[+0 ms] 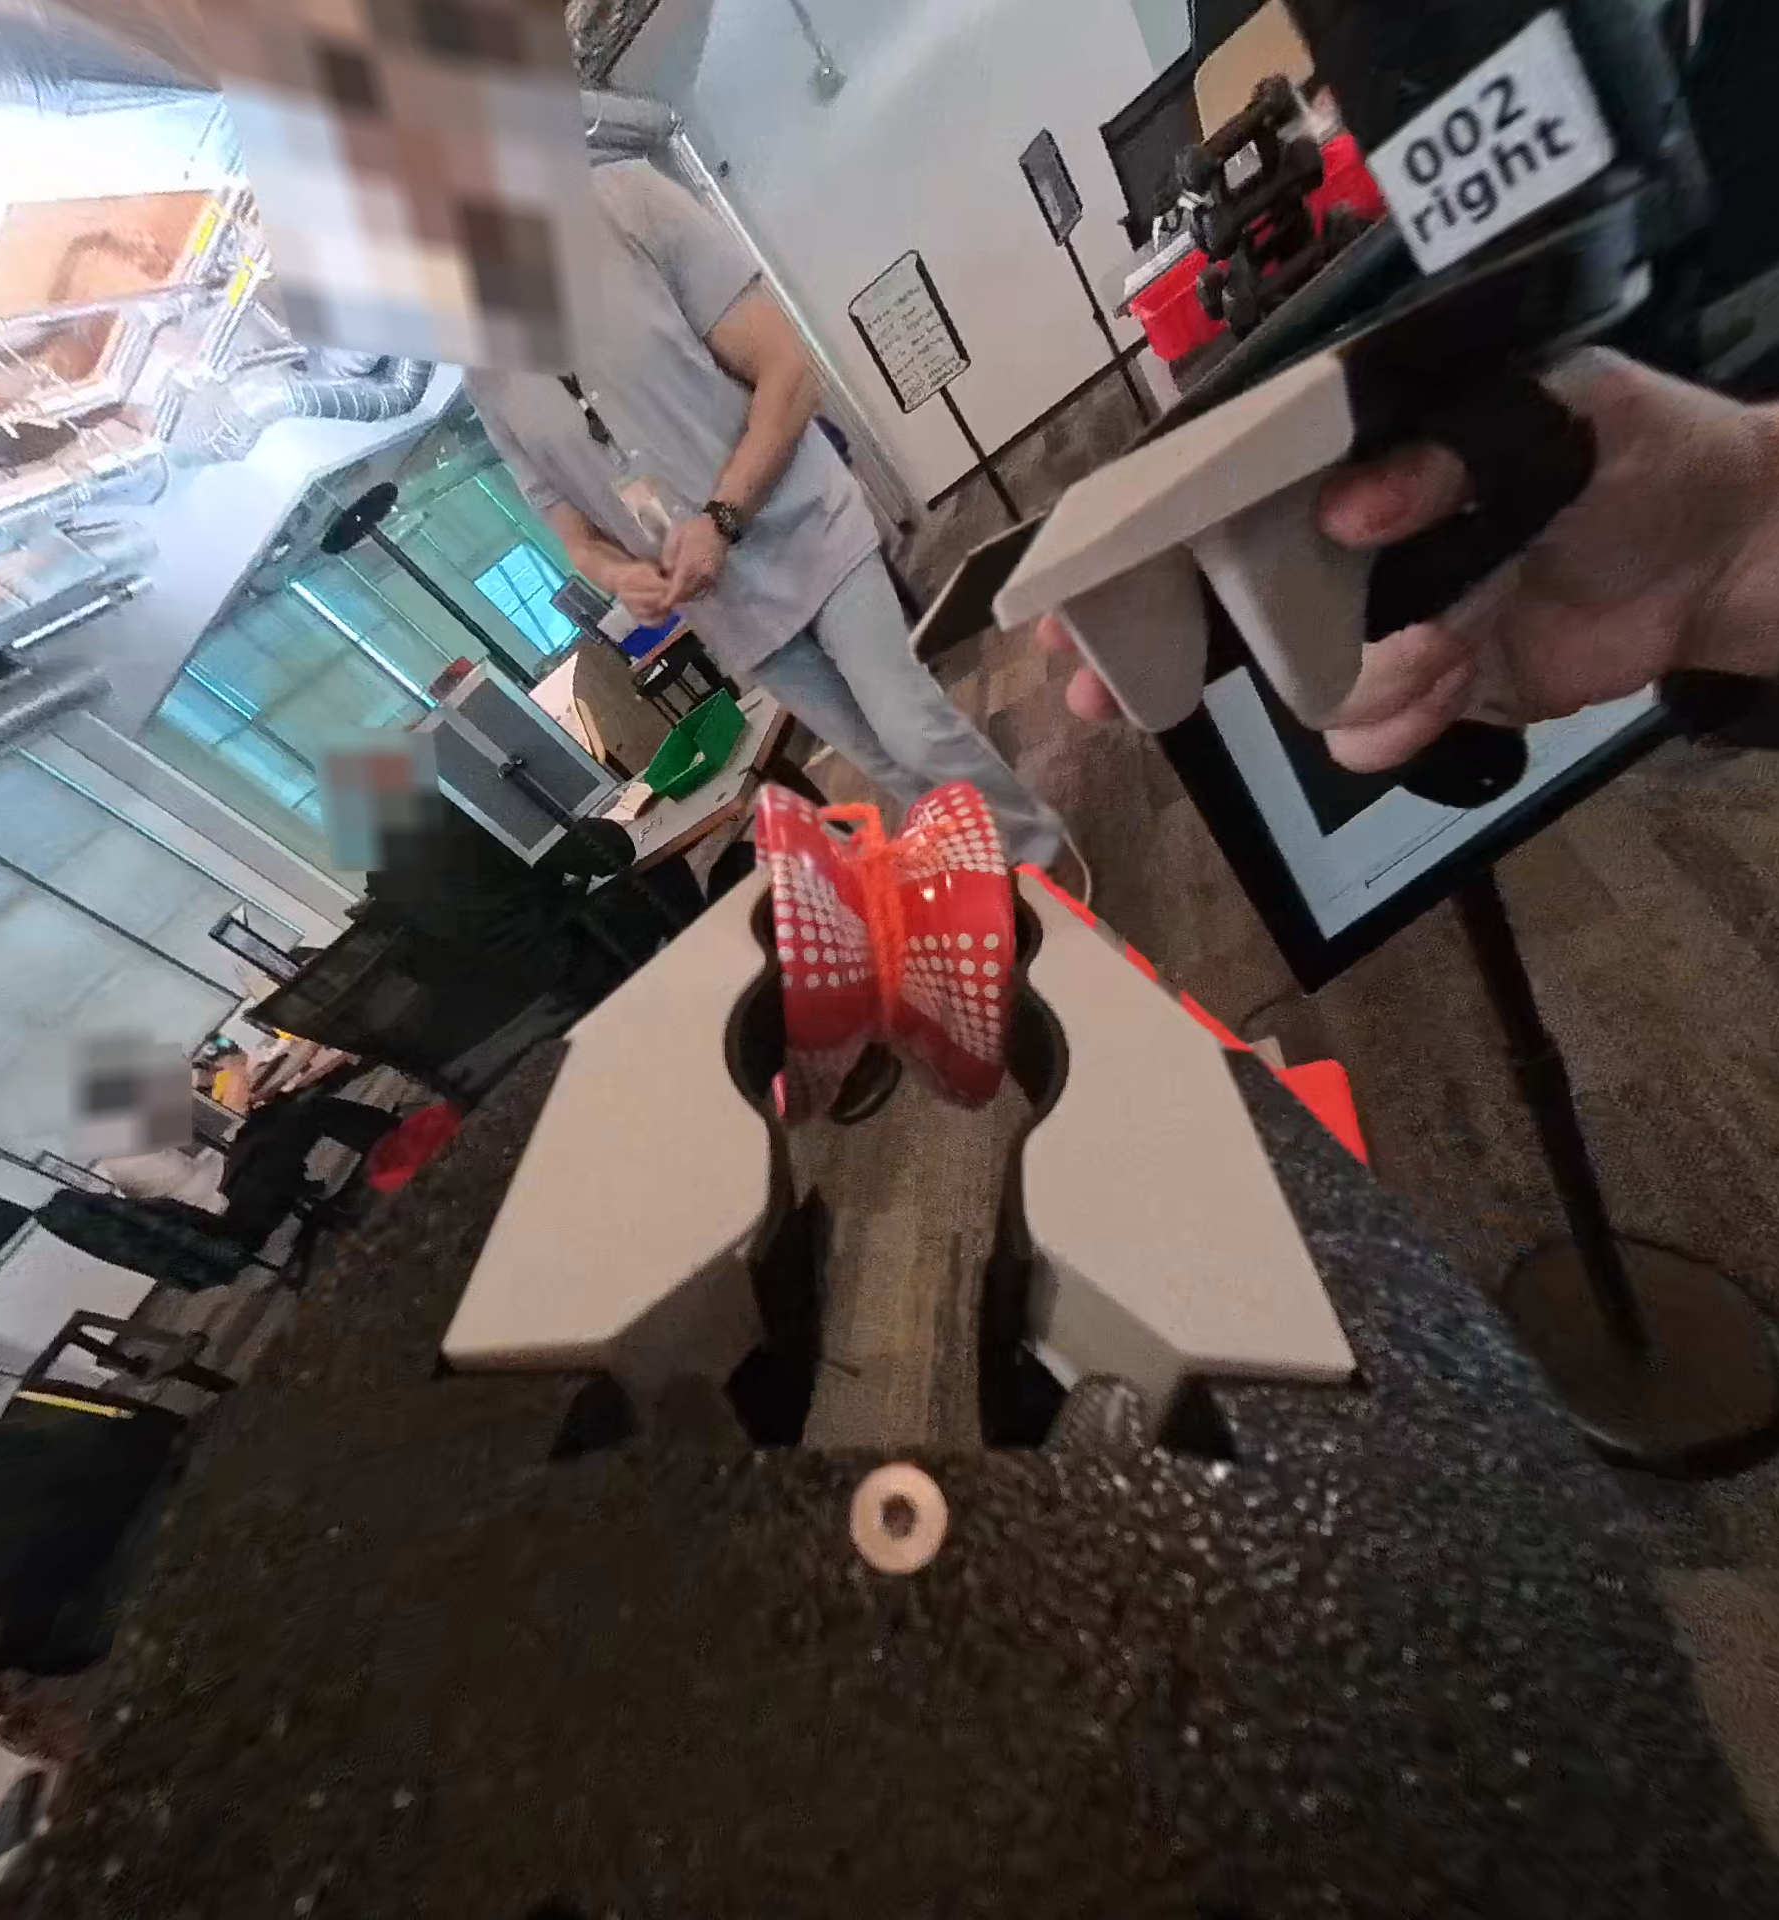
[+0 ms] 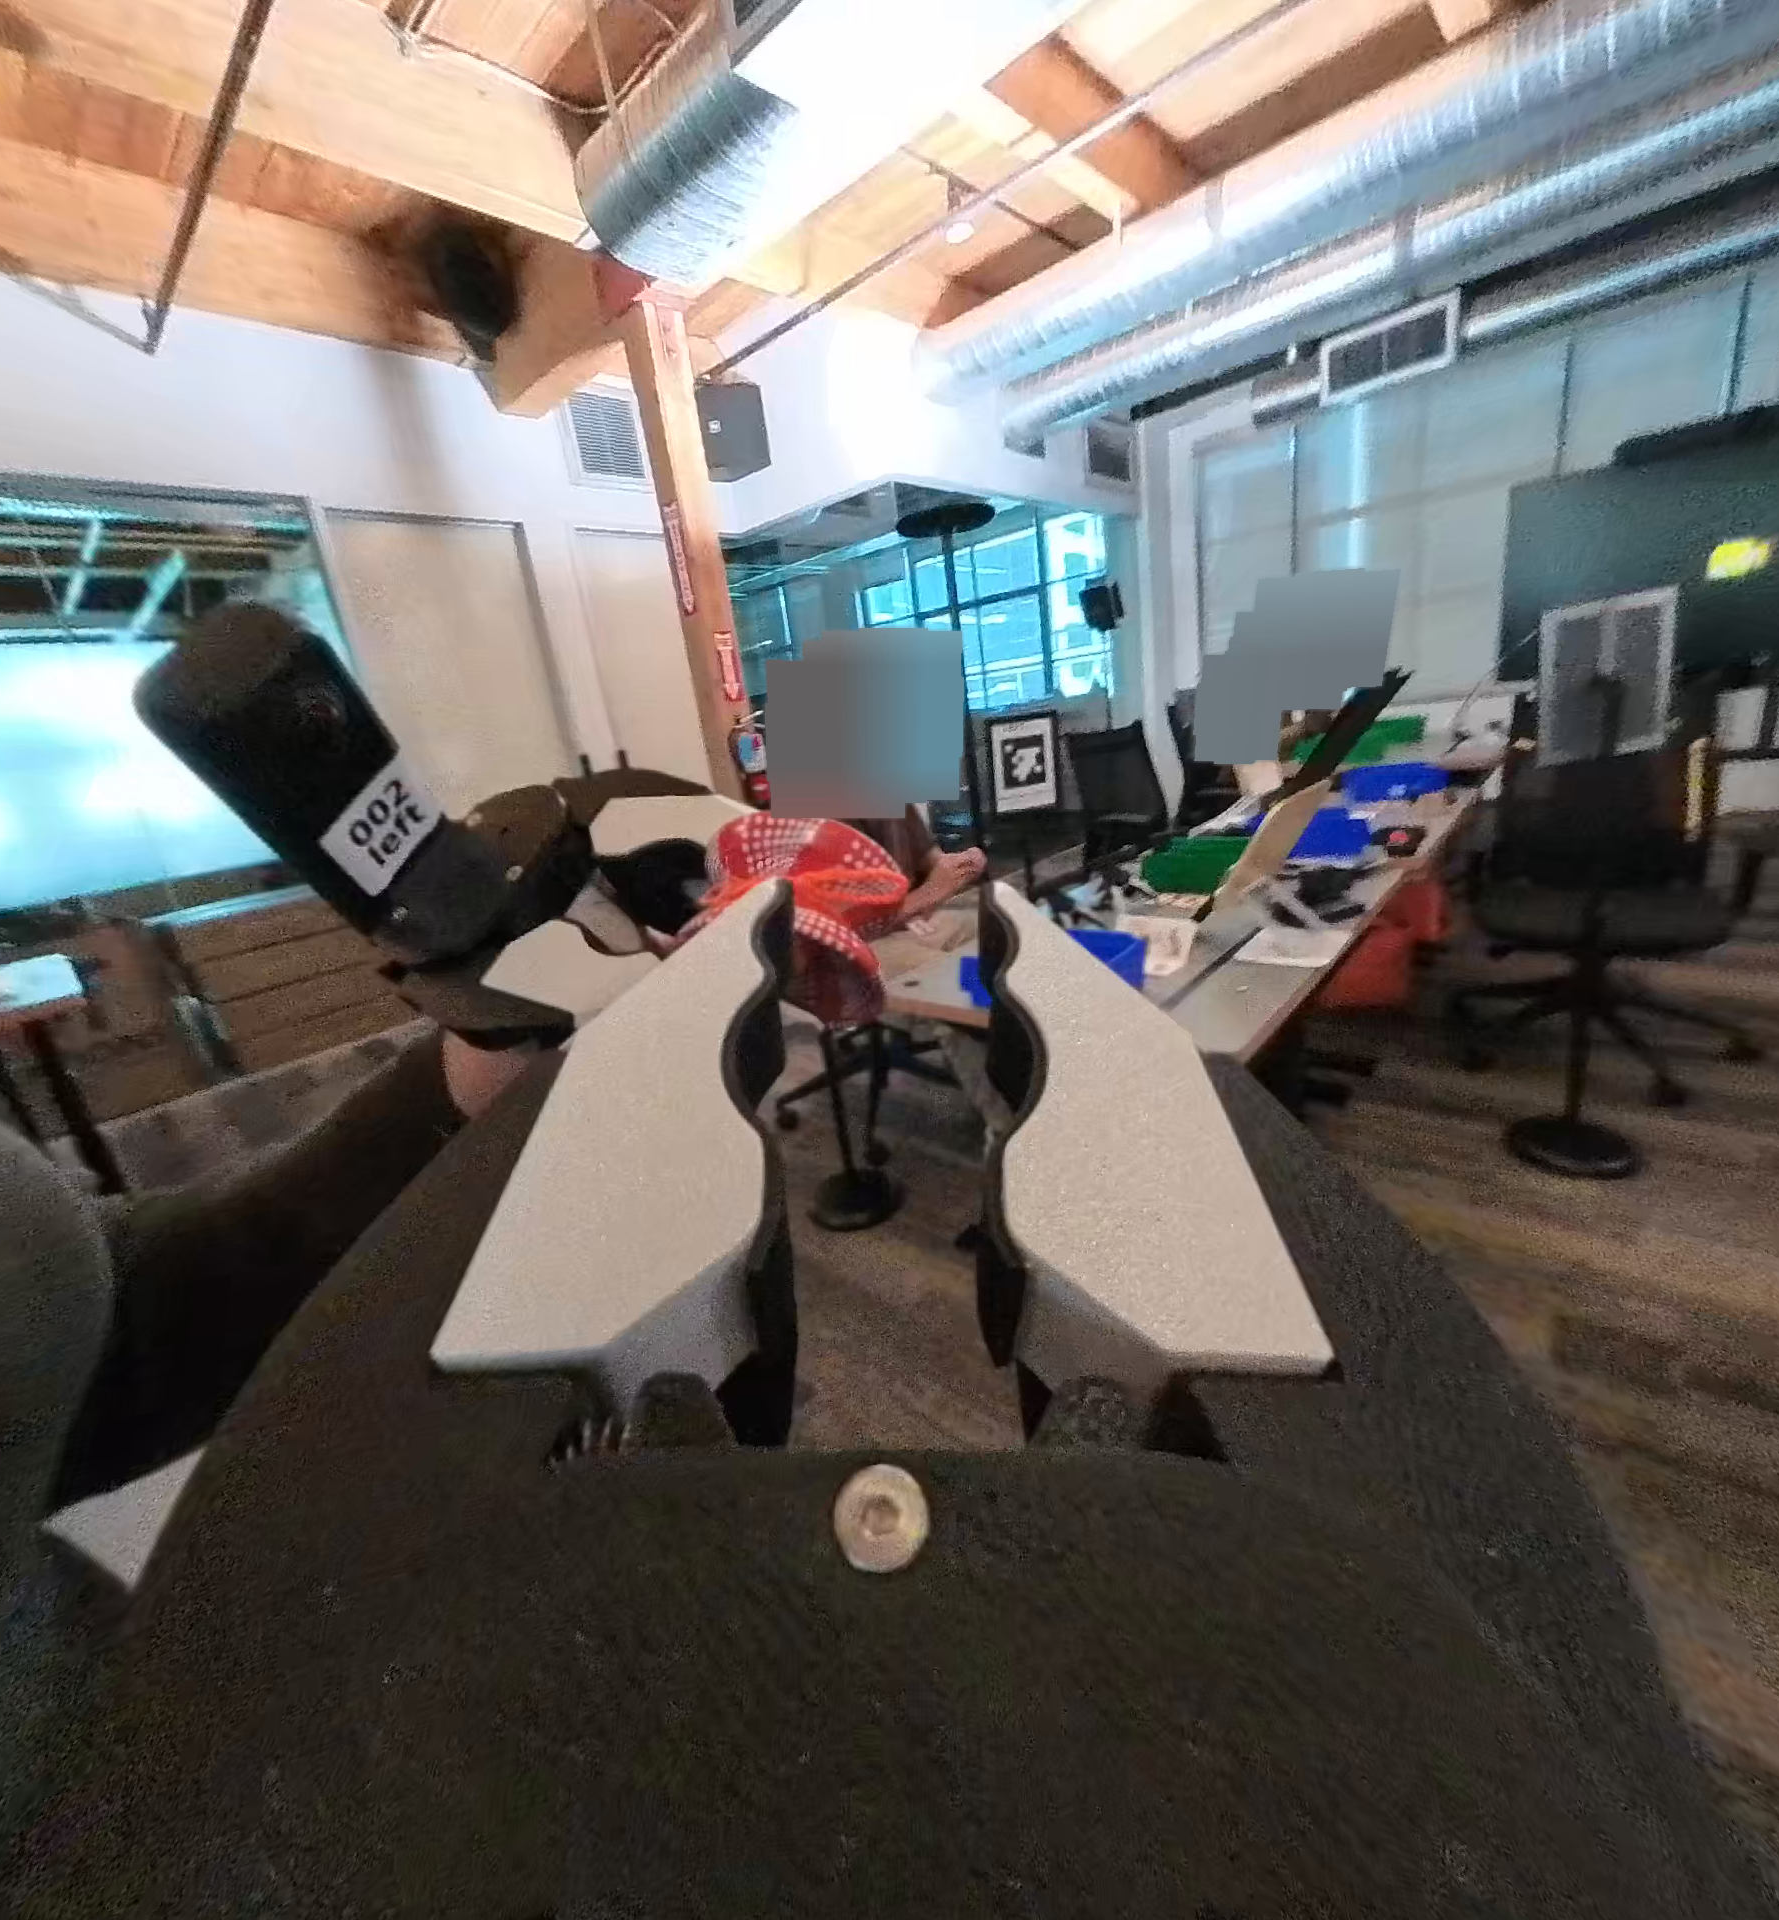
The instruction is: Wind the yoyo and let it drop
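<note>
A red yoyo with white dots (image 1: 890, 966) sits clamped between the two fingers of my left gripper (image 1: 890, 896), held up in the air. Orange string (image 1: 883, 883) is wound round its axle, with a small loop sticking up at the top. My right gripper (image 1: 1165, 665), held by a hand, hovers above and to the right of the yoyo, apart from it. In the right wrist view my right gripper (image 2: 885, 914) is open and empty. The yoyo (image 2: 843, 873) shows just beyond its left fingertip, held in the left gripper (image 2: 636, 883).
A person in grey (image 1: 677, 436) stands beyond the yoyo. A framed sign on a black pole with a round base (image 1: 1643, 1351) stands at right. Desks with green and blue bins (image 2: 1384, 790) and office chairs (image 2: 1591, 894) fill the room. Carpet floor lies below. The left gripper's tips are roughly 5 cm from the right gripper's.
</note>
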Demonstrator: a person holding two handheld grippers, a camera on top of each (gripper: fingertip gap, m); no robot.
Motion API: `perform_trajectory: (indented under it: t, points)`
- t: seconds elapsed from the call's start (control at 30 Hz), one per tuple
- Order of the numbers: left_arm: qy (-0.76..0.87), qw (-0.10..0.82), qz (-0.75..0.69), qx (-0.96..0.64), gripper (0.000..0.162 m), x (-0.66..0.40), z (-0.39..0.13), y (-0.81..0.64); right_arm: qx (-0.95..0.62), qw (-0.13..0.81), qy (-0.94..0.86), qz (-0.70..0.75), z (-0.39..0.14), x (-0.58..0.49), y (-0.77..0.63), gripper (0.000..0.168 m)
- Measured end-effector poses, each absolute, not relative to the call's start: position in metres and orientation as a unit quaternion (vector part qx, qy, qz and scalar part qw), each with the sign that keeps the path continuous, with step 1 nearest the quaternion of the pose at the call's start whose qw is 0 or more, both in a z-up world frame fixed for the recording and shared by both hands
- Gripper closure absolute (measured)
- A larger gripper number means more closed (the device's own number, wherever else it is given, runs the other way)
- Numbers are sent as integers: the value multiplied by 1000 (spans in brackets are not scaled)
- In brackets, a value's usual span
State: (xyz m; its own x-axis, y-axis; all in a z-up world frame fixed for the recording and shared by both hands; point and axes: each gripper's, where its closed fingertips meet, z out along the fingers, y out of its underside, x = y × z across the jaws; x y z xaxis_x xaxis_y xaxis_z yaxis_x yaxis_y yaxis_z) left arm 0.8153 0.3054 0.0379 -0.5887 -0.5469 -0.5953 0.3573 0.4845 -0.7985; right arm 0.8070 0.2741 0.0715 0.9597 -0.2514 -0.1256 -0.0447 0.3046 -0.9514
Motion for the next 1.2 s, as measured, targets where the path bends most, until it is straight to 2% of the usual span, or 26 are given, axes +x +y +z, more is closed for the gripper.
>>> perform_trajectory:
  t: [0.33,0.43,0.5,0.57,0.87,0.93,1.2]
  points:
    - [736,512,-436,75,125,794,26,280,-585,786,133,151,59,794,285,134]
    - [739,502,-438,97,125,788,21,274,-576,781,118,211,56,787,287,132]
    - [737,490,-456,95,125,785,22,269,-562,788,106,228,56,784,287,134]
    - [736,482,-467,91,125,783,22,268,-554,792,104,237,54,786,285,144]
    - [748,478,-456,66,125,794,14,271,-587,779,85,204,44,782,288,158]
    - [752,477,-450,61,125,795,11,274,-596,776,84,187,40,783,287,168]
    - [757,474,-450,10,125,807,10,284,-636,767,72,36,38,792,286,168]
